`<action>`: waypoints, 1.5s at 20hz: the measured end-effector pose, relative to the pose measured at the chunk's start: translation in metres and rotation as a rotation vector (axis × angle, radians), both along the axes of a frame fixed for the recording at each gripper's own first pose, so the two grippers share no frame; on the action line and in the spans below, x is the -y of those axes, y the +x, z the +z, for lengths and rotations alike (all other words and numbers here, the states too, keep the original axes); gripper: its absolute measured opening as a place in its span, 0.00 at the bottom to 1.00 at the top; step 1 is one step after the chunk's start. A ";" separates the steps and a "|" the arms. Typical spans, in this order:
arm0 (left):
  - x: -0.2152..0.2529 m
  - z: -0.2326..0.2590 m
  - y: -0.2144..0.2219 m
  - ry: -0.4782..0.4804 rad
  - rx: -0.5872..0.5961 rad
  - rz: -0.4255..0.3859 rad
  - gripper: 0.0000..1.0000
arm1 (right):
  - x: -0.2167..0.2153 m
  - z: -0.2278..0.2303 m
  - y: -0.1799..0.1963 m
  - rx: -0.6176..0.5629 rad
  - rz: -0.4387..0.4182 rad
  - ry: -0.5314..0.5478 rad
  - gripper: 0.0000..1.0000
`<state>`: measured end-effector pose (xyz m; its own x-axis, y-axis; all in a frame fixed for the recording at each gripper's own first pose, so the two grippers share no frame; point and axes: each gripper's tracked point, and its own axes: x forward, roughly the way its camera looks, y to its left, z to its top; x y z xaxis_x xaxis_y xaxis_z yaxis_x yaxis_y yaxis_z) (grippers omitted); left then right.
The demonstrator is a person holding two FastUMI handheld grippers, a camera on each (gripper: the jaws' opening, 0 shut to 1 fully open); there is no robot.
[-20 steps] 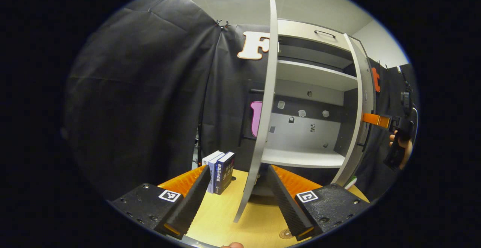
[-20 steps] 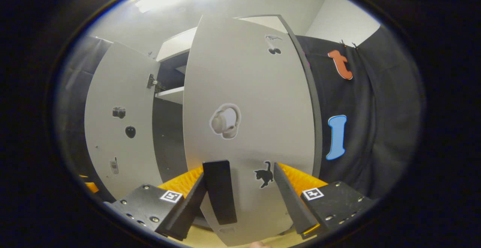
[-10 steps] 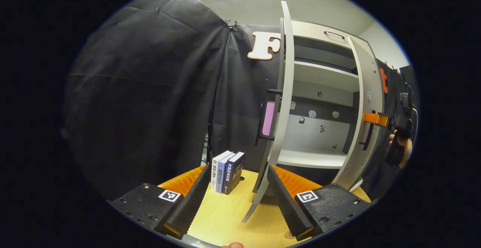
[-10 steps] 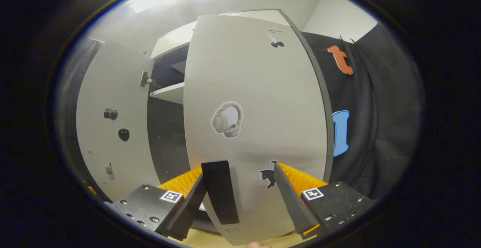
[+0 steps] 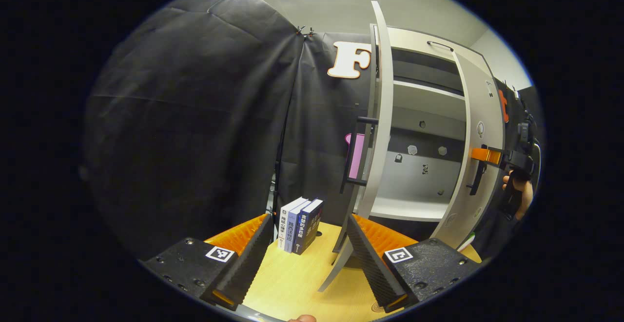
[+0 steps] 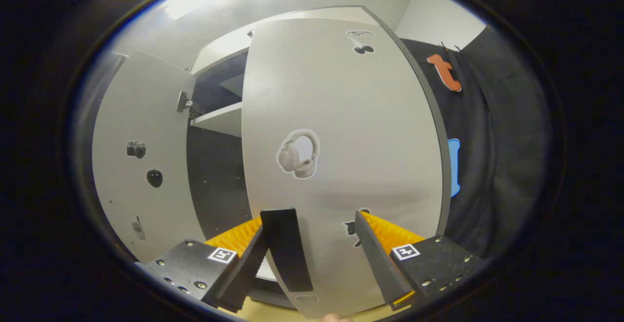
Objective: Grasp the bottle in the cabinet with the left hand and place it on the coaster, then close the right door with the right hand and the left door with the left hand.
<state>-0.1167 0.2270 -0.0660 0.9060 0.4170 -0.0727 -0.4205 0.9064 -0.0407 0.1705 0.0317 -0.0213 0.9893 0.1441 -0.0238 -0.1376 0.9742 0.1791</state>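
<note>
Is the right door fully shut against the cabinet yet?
No. In the left gripper view the right door stands angled out from the cabinet, with the shelves visible through the gap, and the right gripper is at its handle.

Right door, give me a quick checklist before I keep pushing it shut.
1. Right gripper against the right door, jaws open: ok.
2. Right door fully shut: not ok, still ajar.
3. Lower shelf free of things in the door's path: ok.
4. Left door shut: not ok, open.
5. Left gripper open, holding nothing: ok.
6. Bottle on the coaster: cannot tell.
</note>
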 end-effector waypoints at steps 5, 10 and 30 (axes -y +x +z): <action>-0.007 0.005 0.002 0.007 0.007 0.021 1.00 | -0.002 -0.004 0.005 0.000 -0.006 0.010 1.00; -0.013 0.013 0.005 0.010 0.020 0.027 0.96 | -0.003 -0.005 0.007 0.010 -0.035 -0.001 1.00; -0.023 0.072 0.029 -0.007 0.127 -0.009 0.92 | -0.004 -0.012 0.012 0.048 -0.107 -0.080 1.00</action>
<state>-0.0875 0.2503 0.0058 0.9118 0.4086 0.0400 -0.4033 0.9096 -0.0999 0.1830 0.0362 -0.0332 0.9992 0.0374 0.0170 -0.0389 0.9946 0.0963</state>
